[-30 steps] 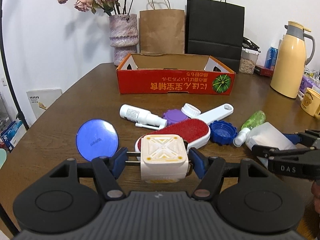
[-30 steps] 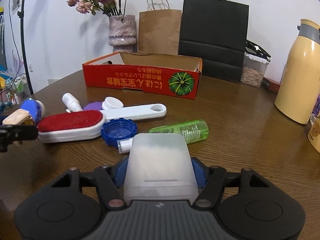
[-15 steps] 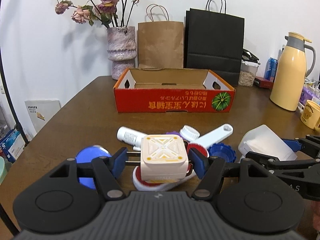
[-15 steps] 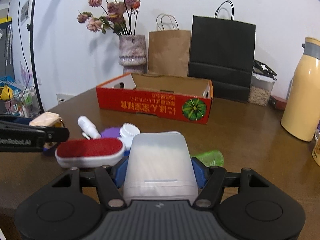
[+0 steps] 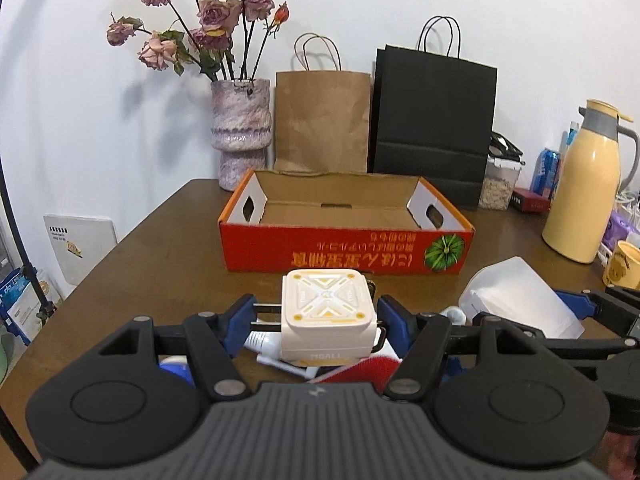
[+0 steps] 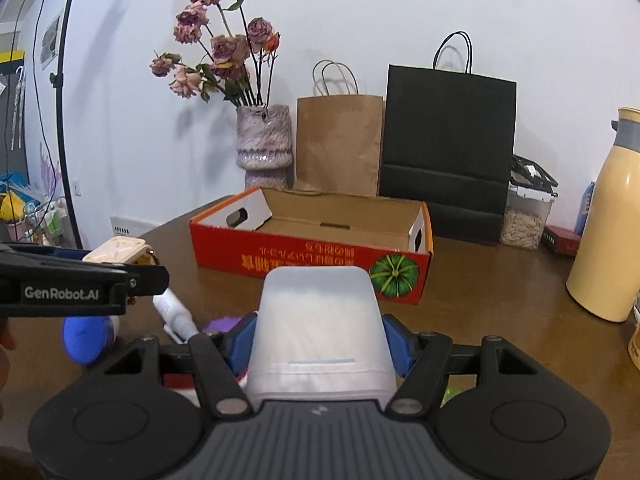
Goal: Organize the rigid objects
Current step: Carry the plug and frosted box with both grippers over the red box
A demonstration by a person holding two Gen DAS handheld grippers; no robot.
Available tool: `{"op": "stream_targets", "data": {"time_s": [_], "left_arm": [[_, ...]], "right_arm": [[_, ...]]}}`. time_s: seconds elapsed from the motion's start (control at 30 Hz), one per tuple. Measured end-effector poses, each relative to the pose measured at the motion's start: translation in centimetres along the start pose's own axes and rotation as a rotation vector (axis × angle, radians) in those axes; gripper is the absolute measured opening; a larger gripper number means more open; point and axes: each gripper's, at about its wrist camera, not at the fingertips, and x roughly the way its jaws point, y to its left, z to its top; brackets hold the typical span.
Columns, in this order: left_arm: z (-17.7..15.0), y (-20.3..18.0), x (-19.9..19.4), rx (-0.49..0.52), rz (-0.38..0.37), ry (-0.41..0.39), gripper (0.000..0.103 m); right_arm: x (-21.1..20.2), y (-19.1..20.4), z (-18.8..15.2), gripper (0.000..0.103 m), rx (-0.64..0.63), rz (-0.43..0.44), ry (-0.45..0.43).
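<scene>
My left gripper [image 5: 316,318] is shut on a cream square plug adapter [image 5: 327,309] with yellow markings, held above the table in front of the red cardboard box [image 5: 344,254]. A frosted white plastic container [image 6: 320,332] sits clamped in my right gripper [image 6: 320,340], also lifted, facing the same open box [image 6: 316,260]. In the left wrist view that container [image 5: 520,300] shows at the right. The right wrist view has the adapter [image 6: 120,250] at its left edge. Beneath lie a white tube [image 6: 176,314], a blue disc [image 6: 86,336] and a red brush [image 5: 356,372], mostly hidden.
Behind the box stand a vase of dried roses [image 5: 240,132], a brown paper bag [image 5: 322,120] and a black paper bag [image 5: 434,128]. A cream thermos [image 5: 584,184], a yellow mug [image 5: 624,270] and a food jar [image 5: 502,184] crowd the right side. The wooden table [image 5: 160,264] spreads left.
Both grippers have risen with their loads and tipped up towards the box; the loose items on the table have dropped below the fingers.
</scene>
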Motion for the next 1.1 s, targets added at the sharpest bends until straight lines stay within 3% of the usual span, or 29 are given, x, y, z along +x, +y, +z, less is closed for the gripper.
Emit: {"op": "stream_targets", "data": {"time_s": [1.1], "left_arm": [[7.8,-0.3,8.6,-0.074,0.048,-0.060,0.068]], "right_arm": [[9.0,-1.7,7.3,0.065,0.041,-0.067,-0.090]]}}
